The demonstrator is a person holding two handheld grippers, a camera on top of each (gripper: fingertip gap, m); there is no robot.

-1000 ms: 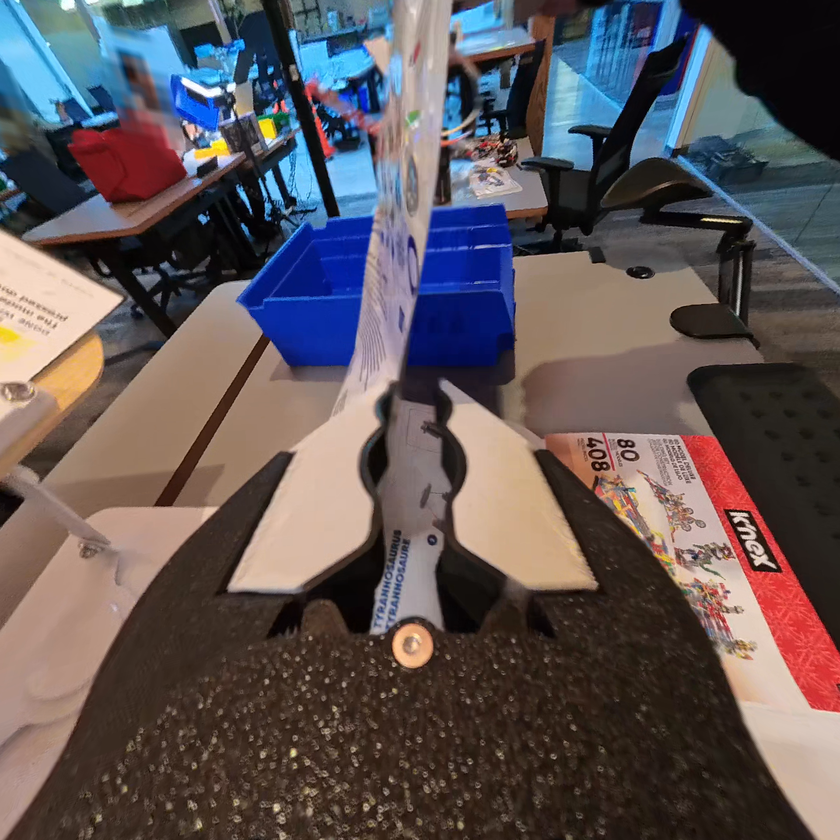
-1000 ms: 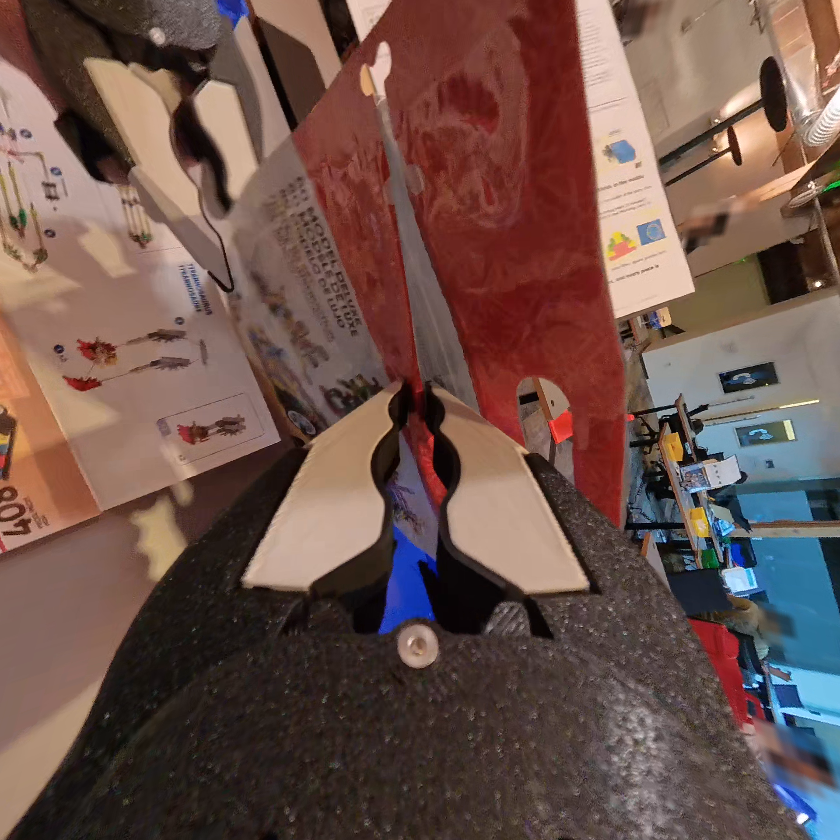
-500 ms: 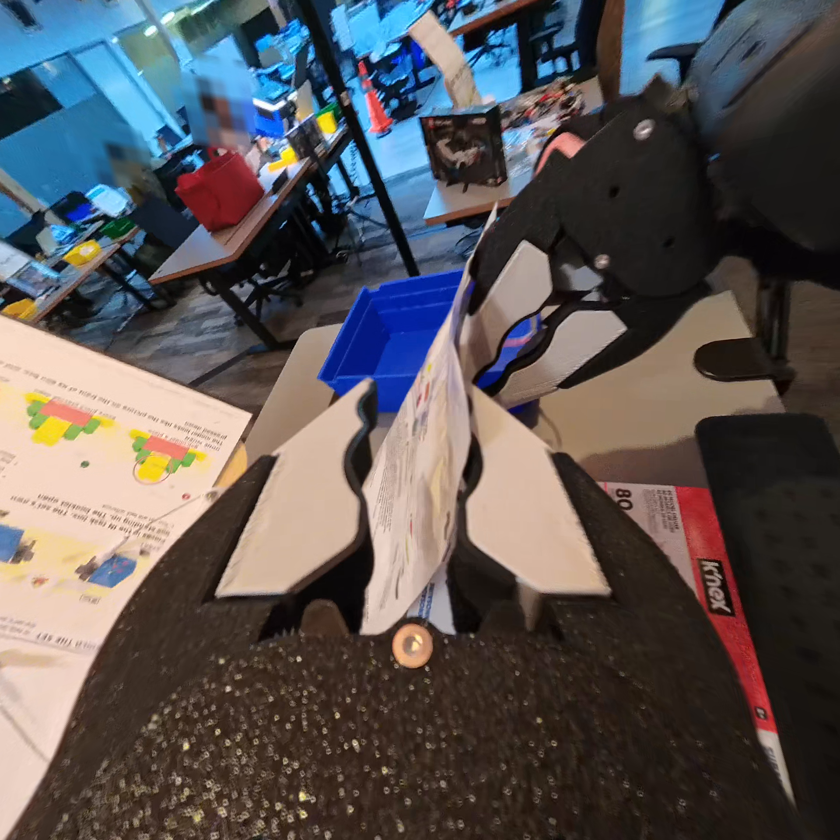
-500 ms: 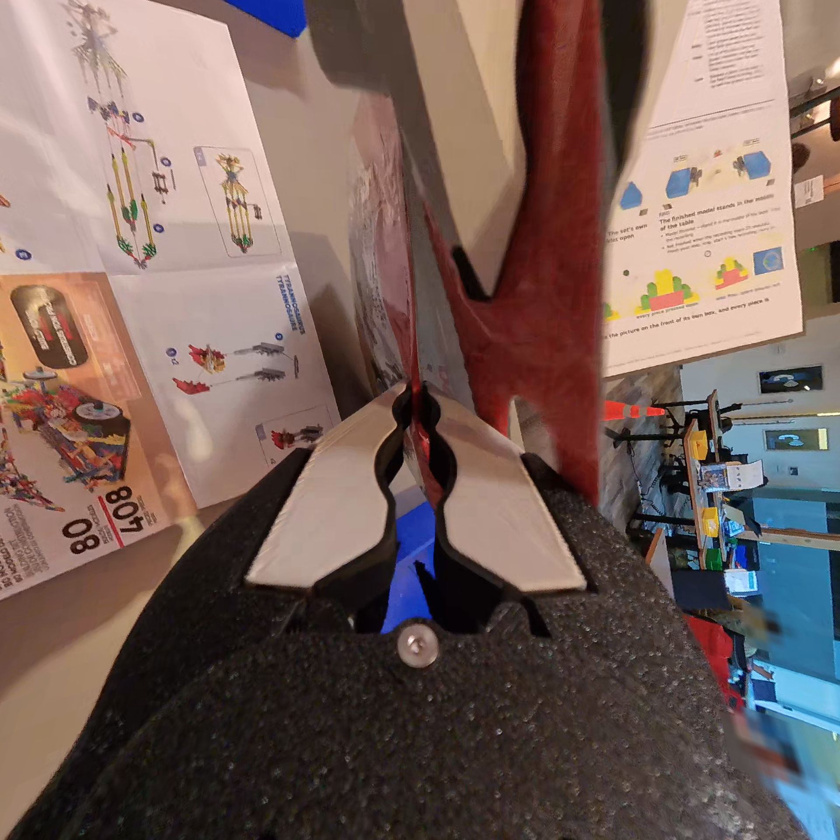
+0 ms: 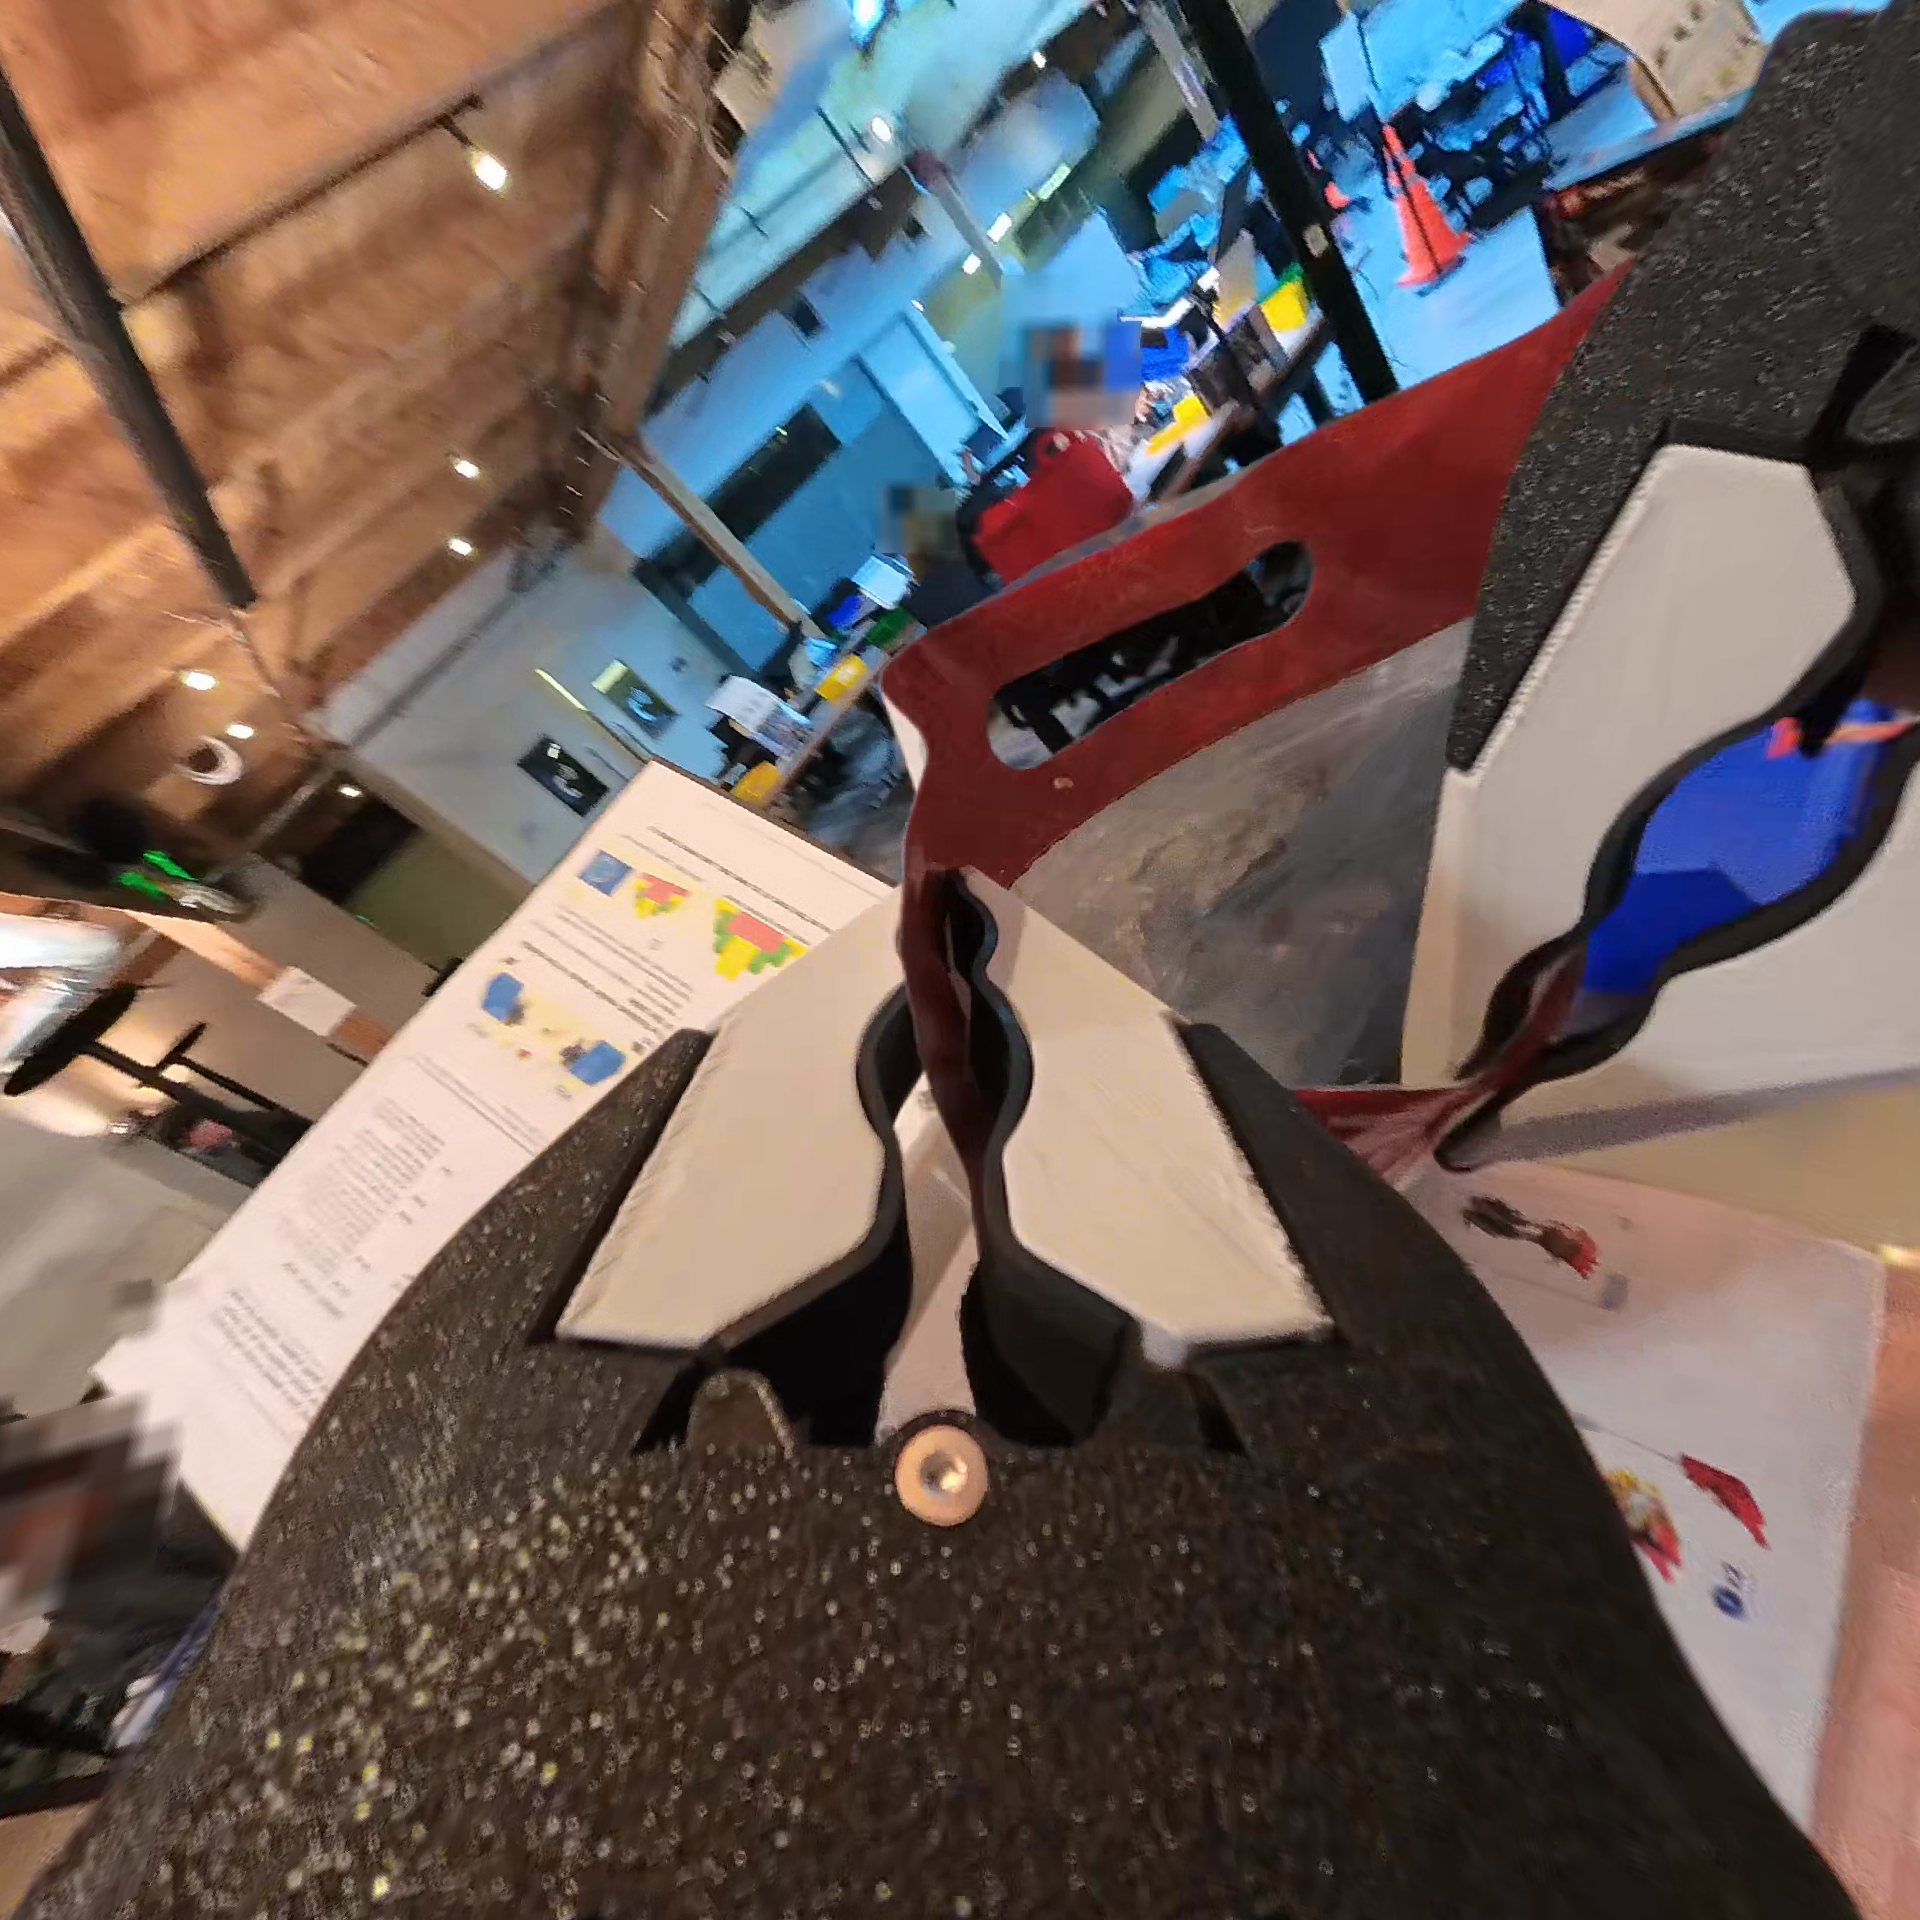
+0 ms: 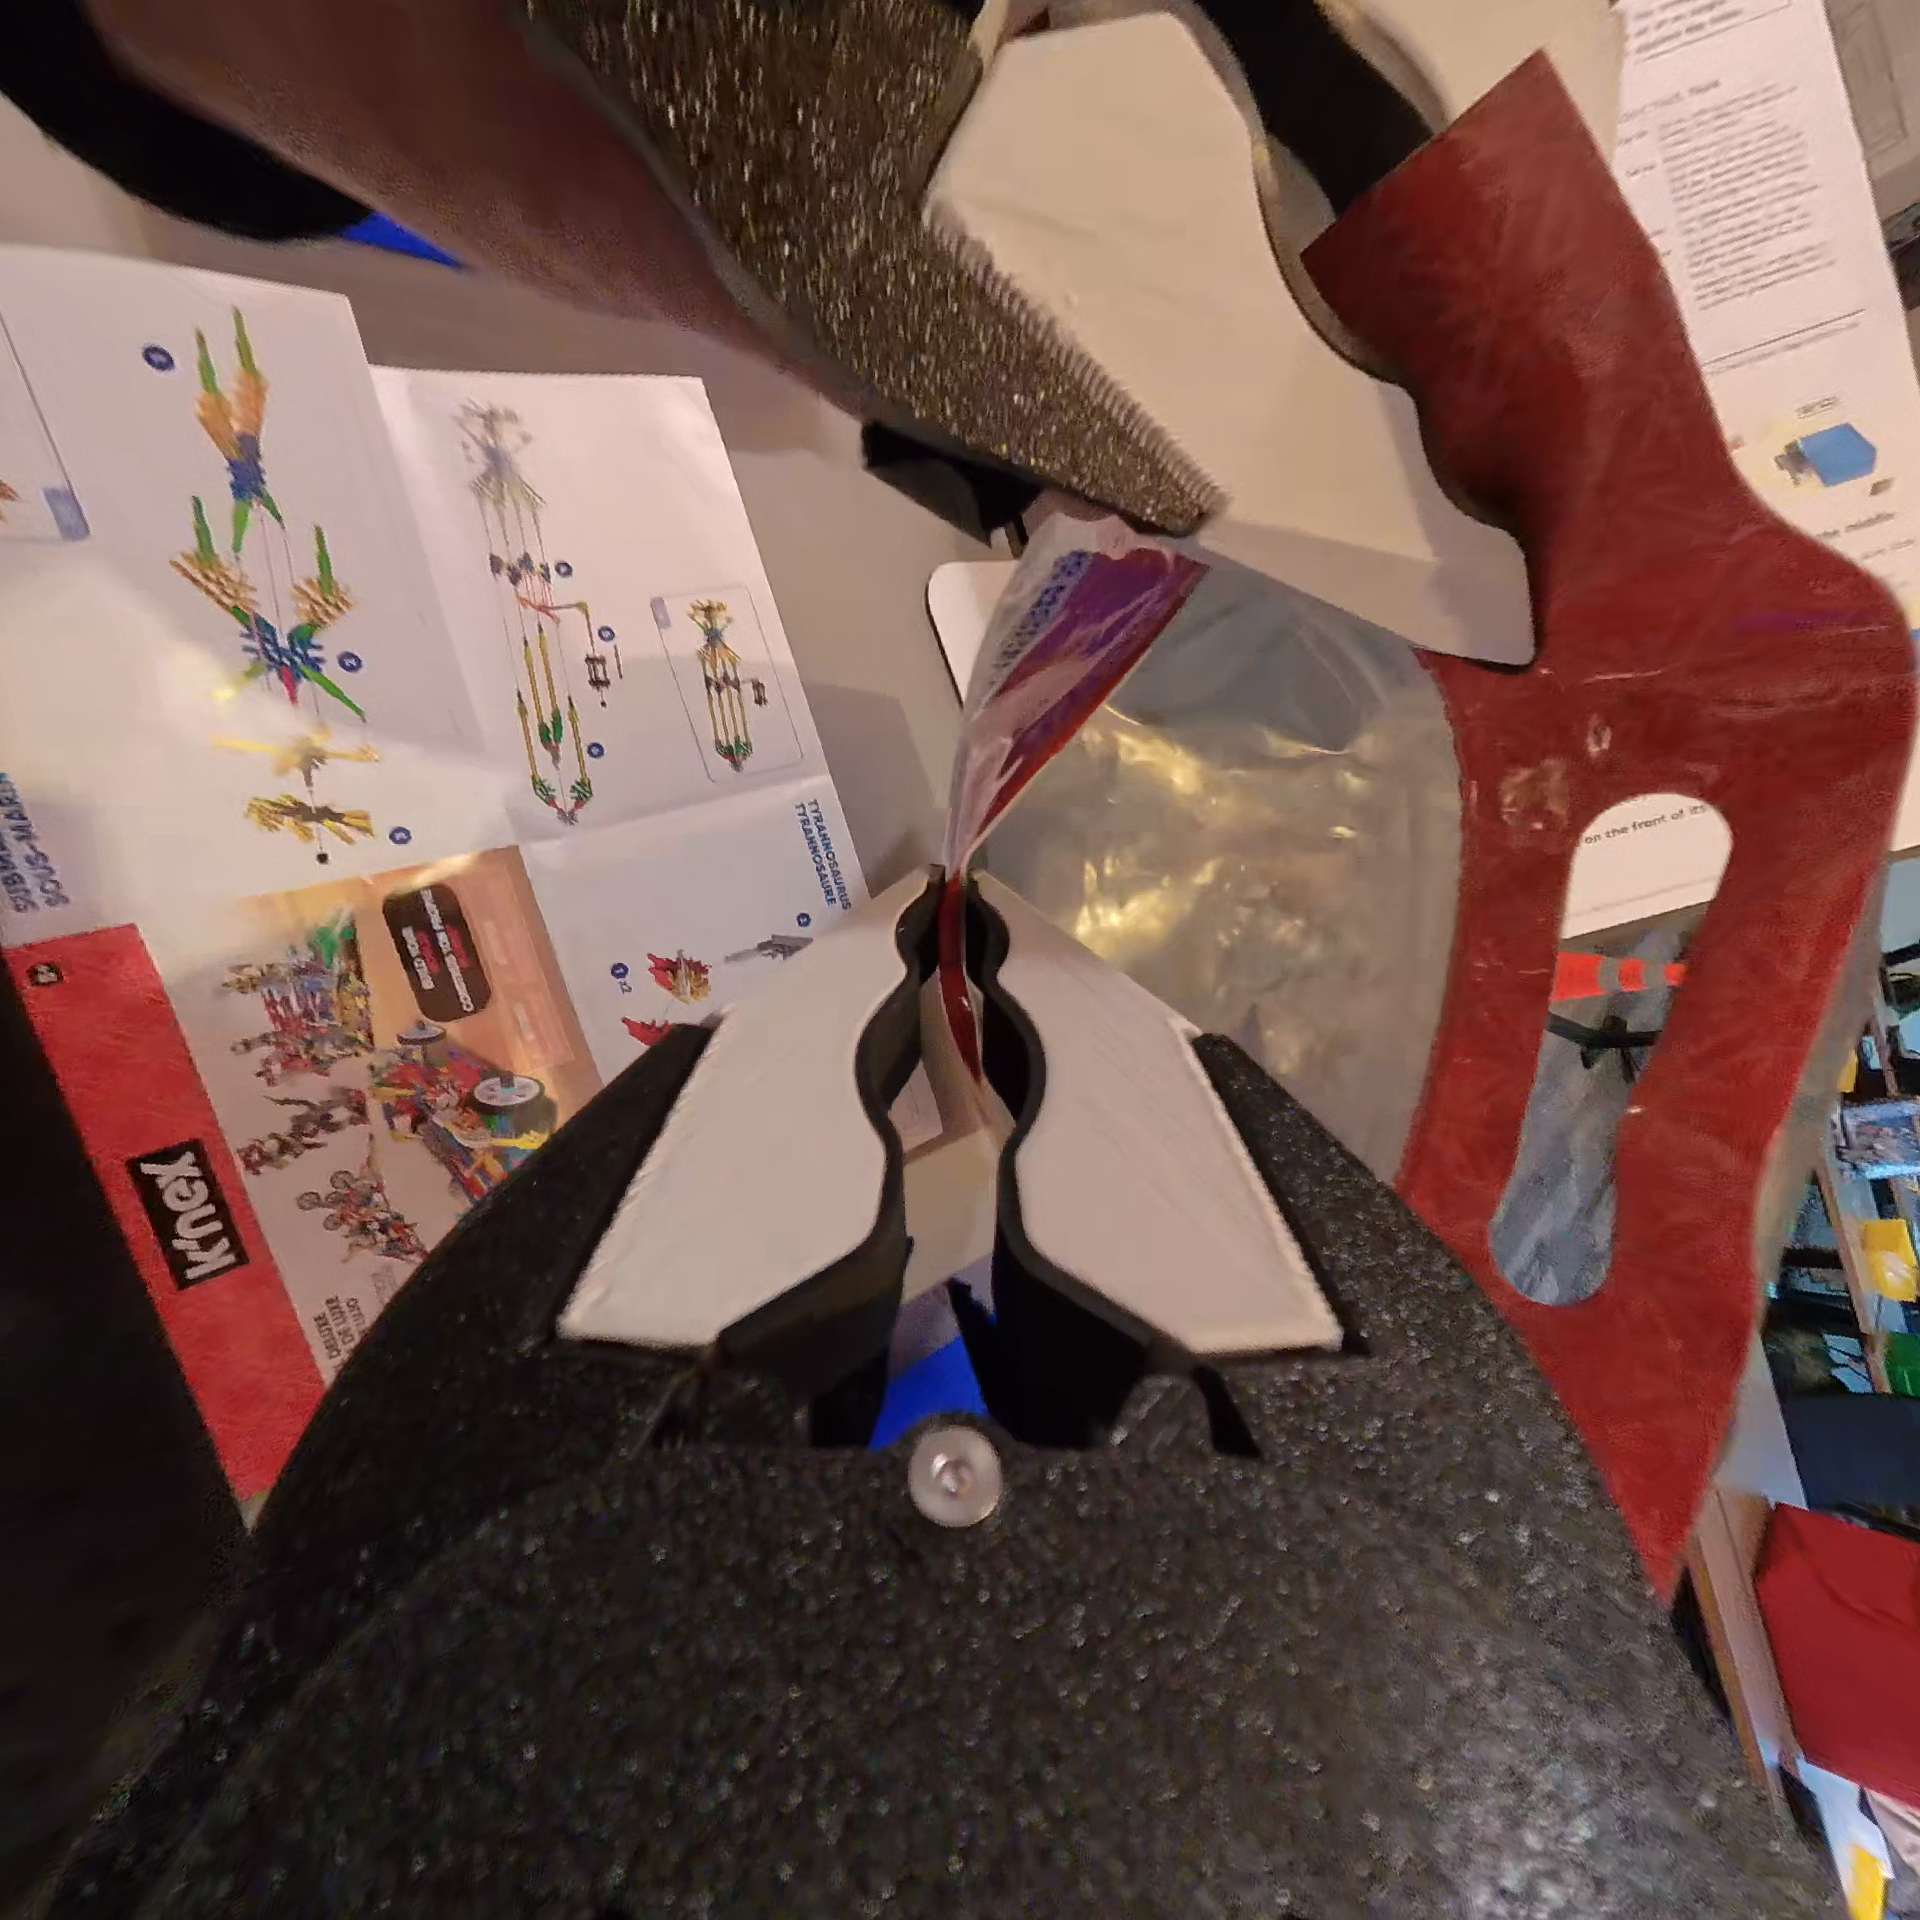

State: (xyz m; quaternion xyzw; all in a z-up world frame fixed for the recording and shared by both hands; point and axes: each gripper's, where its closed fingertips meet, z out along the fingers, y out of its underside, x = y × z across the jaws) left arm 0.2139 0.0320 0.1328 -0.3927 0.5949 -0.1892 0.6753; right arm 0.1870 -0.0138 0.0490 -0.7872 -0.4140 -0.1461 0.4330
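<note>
A clear plastic bag [image 5: 1247, 831] with a red handle flap [image 5: 1403, 540] hangs between my two grippers. My left gripper [image 5: 951, 914] is shut on one red edge of the bag's mouth. My right gripper [image 6: 951, 883] is shut on the opposite red edge. Each gripper shows in the other's view: the right gripper [image 5: 1465, 1132] on the right, the left gripper [image 6: 1507, 644] at the top. The bag's mouth [image 6: 1226, 831] is held apart between them, with the red flap [image 6: 1662, 727] standing to the right. What is inside the bag is unclear.
An unfolded instruction sheet [image 6: 520, 623] with coloured model drawings lies on the pale table beneath; it also shows in the left wrist view [image 5: 1662, 1403]. A printed white sheet [image 5: 520, 1091] stands to the left. A blue bin [image 5: 1745, 862] shows behind the right gripper. A black pad [image 6: 62, 1351] lies beside the sheet. One gripper's finger ends stand about 10 cm off the other's.
My left gripper let go of the printed sheet, swung up and shut on the bag's red edge. My right gripper stayed shut on the bag, whose mouth now gapes between them.
</note>
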